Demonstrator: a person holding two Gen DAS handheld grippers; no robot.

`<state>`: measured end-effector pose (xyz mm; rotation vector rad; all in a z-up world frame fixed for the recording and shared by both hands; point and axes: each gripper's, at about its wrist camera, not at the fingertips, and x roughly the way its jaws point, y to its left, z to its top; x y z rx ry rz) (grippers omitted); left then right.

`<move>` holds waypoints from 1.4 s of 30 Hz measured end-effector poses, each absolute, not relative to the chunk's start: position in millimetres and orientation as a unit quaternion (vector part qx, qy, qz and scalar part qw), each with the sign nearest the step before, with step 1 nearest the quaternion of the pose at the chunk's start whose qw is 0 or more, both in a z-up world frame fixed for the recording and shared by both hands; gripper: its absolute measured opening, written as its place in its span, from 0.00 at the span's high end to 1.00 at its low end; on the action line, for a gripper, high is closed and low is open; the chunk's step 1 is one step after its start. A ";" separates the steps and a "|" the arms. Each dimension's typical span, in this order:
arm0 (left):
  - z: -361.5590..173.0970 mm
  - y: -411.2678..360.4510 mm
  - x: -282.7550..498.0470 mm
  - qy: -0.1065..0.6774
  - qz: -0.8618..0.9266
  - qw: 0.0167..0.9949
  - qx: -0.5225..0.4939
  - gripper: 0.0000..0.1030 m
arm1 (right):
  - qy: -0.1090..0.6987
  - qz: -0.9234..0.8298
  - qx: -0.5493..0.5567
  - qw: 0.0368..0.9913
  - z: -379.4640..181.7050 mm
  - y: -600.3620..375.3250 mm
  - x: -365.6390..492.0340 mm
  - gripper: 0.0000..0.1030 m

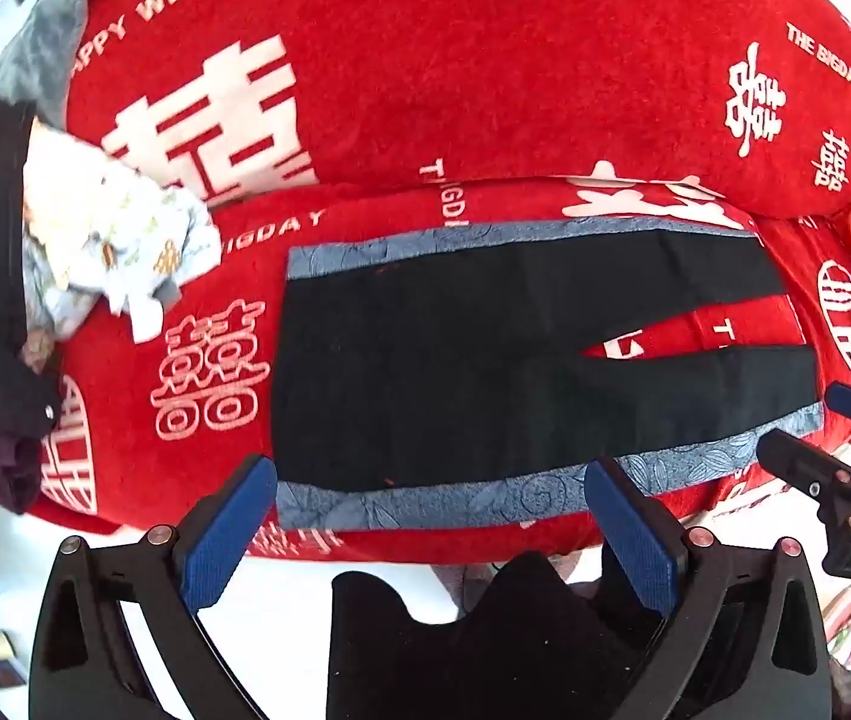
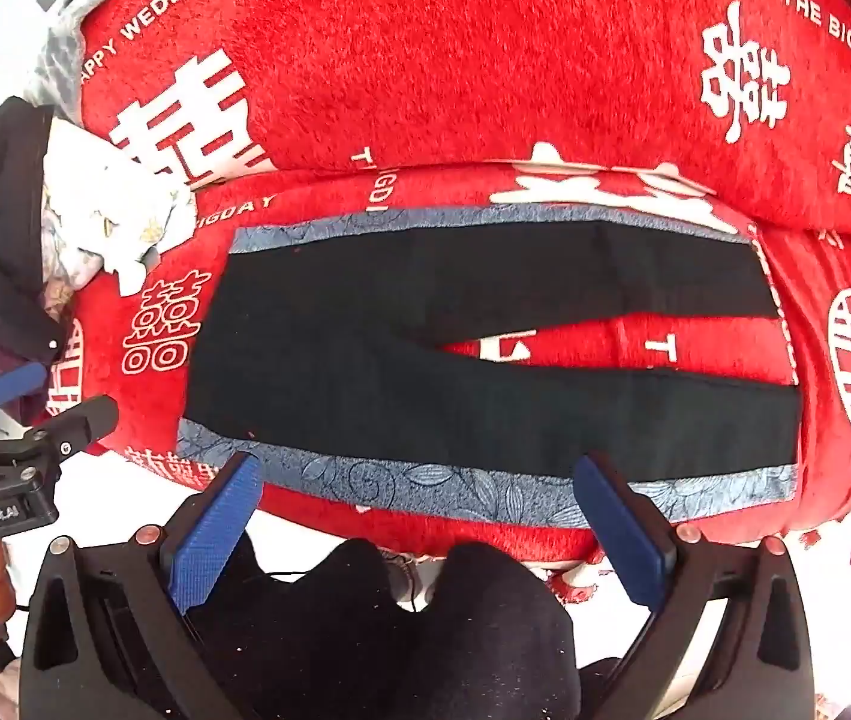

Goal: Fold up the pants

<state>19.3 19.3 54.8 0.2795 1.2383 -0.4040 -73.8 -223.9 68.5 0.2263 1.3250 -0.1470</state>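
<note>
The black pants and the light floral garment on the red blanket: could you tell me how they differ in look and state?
The black pants lie spread flat, legs parted; the floral garment sits crumpled in a heap. The pants are dark with blue patterned side stripes; the garment is pale with small prints. The pants lie mid-blanket, the garment at its left edge. Both rest on the red blanket, untouched by either tool.

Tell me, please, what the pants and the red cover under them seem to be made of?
Pants: probably matte black woven cloth; flat, no sheen, with blue leaf-printed side bands. Red cover: looks like plush fleece; fuzzy nap, white printed characters.
</note>
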 end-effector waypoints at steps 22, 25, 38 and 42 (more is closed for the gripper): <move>59.3 -18.3 11.6 0.585 -0.154 0.779 0.164 0.00 | 0.645 -0.123 0.091 0.748 52.3 -211.2 -51.4 0.00; 57.9 -20.0 11.7 0.586 -0.152 0.778 0.168 0.00 | 0.641 -0.129 0.076 0.753 56.1 -207.1 -51.7 0.00; 56.3 -9.5 4.7 0.592 -0.135 0.778 0.160 0.00 | 0.641 -0.129 0.056 0.755 58.1 -197.2 -60.3 0.00; 56.2 -7.6 0.9 0.591 -0.133 0.779 0.162 0.00 | 0.641 -0.127 0.051 0.755 57.9 -193.0 -59.6 0.00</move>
